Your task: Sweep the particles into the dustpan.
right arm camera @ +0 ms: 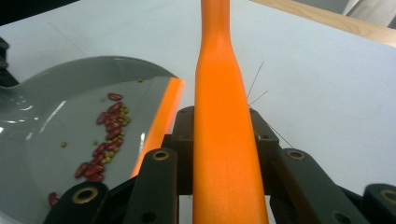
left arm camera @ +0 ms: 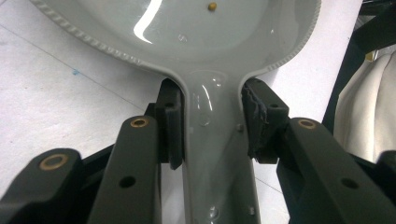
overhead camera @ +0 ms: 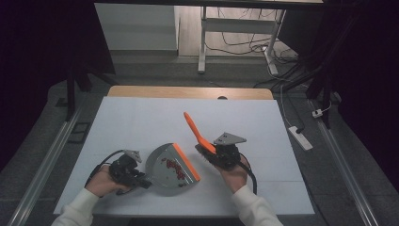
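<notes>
Sleeves: two white sleeves [overhead camera: 82, 207] enter at 6 o'clock of the high view, one each side.
Left tool: the left tool [overhead camera: 141, 181] sits at about 7 o'clock on the bench, clenched on the handle of the grey plastic dustpan [overhead camera: 164, 167]; in the left gripper view its pads [left arm camera: 170, 121] press both sides of the glossy handle [left arm camera: 217, 140].
Dustpan: the pan lies flat on the bench just right of that tool, its orange rubber lip [overhead camera: 186, 162] facing 3 o'clock; a small heap of red beans with a few yellow-green ones [overhead camera: 174, 168] lies inside, near the lip.
Right tool: the right tool [overhead camera: 211, 153] at about 5 o'clock is clamped around the orange plastic handle of a hand brush [overhead camera: 194, 128], which slants up toward 11 o'clock; dark bristles [overhead camera: 204, 153] show at its lower end, just beside the dustpan's lip.
Bench surface: a white sheet [overhead camera: 141, 117] covers the bench, with a strip of pale wood [overhead camera: 188, 92] bare along the far edge at 12 o'clock.
Floor: grey carpet, with metal rails [overhead camera: 51, 155] along both sides and a white power strip [overhead camera: 301, 137] at 3 o'clock.
Room beyond: a white-legged desk frame [overhead camera: 203, 42] with loose cables [overhead camera: 244, 44] stands at 12 o'clock; dark curtains [overhead camera: 33, 56] close both flanks.
</notes>
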`<state>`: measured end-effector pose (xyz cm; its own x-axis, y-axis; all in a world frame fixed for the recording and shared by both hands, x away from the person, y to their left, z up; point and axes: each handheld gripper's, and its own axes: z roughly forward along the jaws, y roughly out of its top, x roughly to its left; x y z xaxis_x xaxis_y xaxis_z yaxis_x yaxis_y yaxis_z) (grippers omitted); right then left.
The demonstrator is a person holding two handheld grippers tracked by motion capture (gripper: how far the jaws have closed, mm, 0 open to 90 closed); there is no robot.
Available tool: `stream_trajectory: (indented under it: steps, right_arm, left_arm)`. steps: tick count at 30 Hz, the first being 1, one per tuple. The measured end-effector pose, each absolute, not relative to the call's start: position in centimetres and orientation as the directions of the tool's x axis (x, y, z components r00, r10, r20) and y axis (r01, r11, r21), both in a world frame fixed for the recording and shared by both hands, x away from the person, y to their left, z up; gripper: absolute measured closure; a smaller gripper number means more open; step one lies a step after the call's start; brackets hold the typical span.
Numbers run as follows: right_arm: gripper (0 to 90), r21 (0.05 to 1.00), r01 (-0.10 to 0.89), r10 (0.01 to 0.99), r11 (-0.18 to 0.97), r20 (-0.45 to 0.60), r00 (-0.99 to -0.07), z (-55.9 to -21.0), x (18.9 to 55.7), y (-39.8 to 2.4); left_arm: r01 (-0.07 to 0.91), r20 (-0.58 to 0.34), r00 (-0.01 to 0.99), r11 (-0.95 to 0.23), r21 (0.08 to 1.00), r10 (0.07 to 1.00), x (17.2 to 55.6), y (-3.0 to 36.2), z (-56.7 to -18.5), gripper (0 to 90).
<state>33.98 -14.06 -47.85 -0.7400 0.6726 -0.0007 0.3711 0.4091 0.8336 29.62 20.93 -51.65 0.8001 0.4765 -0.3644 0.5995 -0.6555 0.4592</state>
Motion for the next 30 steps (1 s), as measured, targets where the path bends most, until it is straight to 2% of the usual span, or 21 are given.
stream_trajectory:
  steps: [11, 16, 20, 26, 30]
  right_arm:
    - [70.1, 0.817, 0.389, 0.677, 0.427, -0.003, -0.736, -48.4, 34.4, -14.3]
    - [70.0, 0.785, 0.392, 0.661, 0.479, -0.029, -0.749, -49.5, 34.6, -13.5]
    - [70.1, 0.776, 0.423, 0.664, 0.468, 0.007, -0.748, -50.5, 35.0, -12.6]
    - [69.8, 0.775, 0.4, 0.599, 0.489, 0.036, -0.8, -50.7, 33.7, -10.0]
    - [69.8, 0.78, 0.361, 0.573, 0.512, 0.003, -0.819, -50.5, 32.8, -8.9]
  left_arm:
    - [0.599, -0.362, 0.801, -0.654, 0.462, 0.477, 29.6, 20.9, -51.8, 61.7]
    - [0.597, -0.359, 0.802, -0.657, 0.46, 0.477, 29.6, 20.8, -51.9, 61.7]
    - [0.599, -0.361, 0.801, -0.656, 0.46, 0.478, 29.6, 20.8, -51.9, 61.8]
    - [0.605, -0.364, 0.796, -0.648, 0.463, 0.484, 29.4, 20.9, -52.0, 61.8]
    - [0.607, -0.361, 0.795, -0.644, 0.466, 0.488, 29.3, 20.9, -52.0, 61.8]
